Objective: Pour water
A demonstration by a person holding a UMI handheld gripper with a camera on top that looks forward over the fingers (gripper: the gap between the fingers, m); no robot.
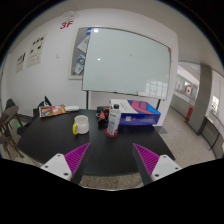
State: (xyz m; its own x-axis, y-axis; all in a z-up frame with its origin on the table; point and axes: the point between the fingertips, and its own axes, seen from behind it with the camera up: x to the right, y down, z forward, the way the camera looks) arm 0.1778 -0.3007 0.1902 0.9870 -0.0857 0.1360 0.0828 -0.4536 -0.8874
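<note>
fingers (110, 160): spread apart, holding nothing | dark counter (60, 140): yellow plastic mug (81, 125) and white carton (114, 121) stand well beyond the fingers, near each other

I see an evenly lit room, the whiteboard (128, 60) glaring bright. Straight lines bow toward my view's rim, where detail softens.

Printed sheets of paper on the left wall (33, 52): text too small to read. White labelled carton on the dark table (114, 120): label illegible. Blue-and-orange box behind it (143, 116): partly hidden by the carton. Gripper fingers with magenta pads (72, 159): bases cut off below.
</note>
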